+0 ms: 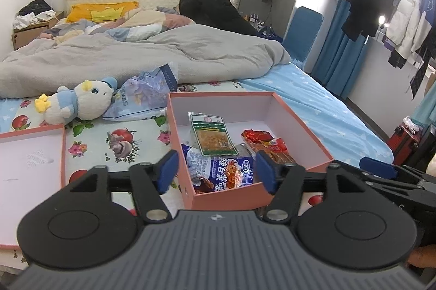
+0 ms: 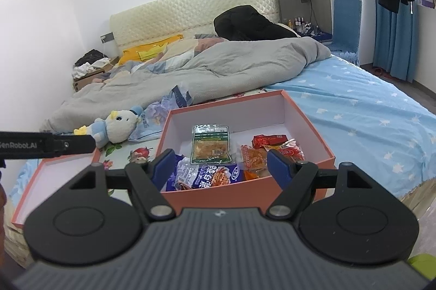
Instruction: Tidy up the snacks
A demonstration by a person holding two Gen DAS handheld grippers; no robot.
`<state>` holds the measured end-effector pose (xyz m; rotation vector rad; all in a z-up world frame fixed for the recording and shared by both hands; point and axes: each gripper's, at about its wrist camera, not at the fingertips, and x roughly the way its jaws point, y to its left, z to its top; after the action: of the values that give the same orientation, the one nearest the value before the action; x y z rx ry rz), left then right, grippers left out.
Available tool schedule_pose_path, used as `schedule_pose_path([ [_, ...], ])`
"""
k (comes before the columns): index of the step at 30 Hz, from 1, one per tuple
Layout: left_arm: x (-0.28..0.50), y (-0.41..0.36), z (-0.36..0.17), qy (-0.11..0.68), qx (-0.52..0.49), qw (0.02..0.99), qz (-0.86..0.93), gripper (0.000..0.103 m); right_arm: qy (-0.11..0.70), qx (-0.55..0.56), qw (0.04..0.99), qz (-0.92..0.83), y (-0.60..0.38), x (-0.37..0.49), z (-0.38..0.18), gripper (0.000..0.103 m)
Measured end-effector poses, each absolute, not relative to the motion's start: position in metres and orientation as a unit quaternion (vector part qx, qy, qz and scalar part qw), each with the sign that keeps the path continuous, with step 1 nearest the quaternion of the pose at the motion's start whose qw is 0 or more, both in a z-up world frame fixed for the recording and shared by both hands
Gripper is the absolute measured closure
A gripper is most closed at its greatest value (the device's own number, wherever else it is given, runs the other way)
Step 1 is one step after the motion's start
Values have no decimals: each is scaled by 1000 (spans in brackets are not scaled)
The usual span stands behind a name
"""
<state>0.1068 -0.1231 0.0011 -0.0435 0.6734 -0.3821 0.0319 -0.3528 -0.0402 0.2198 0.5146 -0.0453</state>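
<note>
A pink box (image 1: 226,198) (image 2: 212,197) stands open on the bed. Inside lie a green snack packet (image 1: 214,137) (image 2: 211,144), a blue packet (image 1: 218,172) (image 2: 209,175) and red-orange packets (image 1: 268,145) (image 2: 272,149). My left gripper (image 1: 215,171) is open and empty, held over the box's near edge. My right gripper (image 2: 220,167) is open and empty, also over the near edge. The right gripper shows at the right of the left wrist view (image 1: 378,171). Part of the left gripper shows at the left of the right wrist view (image 2: 49,144).
The box lid (image 1: 30,175) (image 2: 54,175) lies upturned to the left of the box. A plush duck (image 1: 79,102) (image 2: 114,127) and a tissue pack (image 1: 144,96) lie behind it. A grey duvet (image 1: 136,58) covers the far bed. A red case (image 1: 406,140) stands on the floor at the right.
</note>
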Motion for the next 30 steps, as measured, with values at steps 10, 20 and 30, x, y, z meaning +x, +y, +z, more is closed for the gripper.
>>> schedule_pose_path([
  [10, 105, -115, 6, 321, -8, 933, -165, 3, 246, 118, 962, -31, -354, 34, -42, 0],
  [20, 103, -117, 7, 317, 1, 935, -159, 2, 244, 114, 962, -33, -354, 30, -40, 0],
  [30, 101, -117, 8, 315, 4, 937, -151, 2, 244, 114, 963, -34, -353, 31, -38, 0],
])
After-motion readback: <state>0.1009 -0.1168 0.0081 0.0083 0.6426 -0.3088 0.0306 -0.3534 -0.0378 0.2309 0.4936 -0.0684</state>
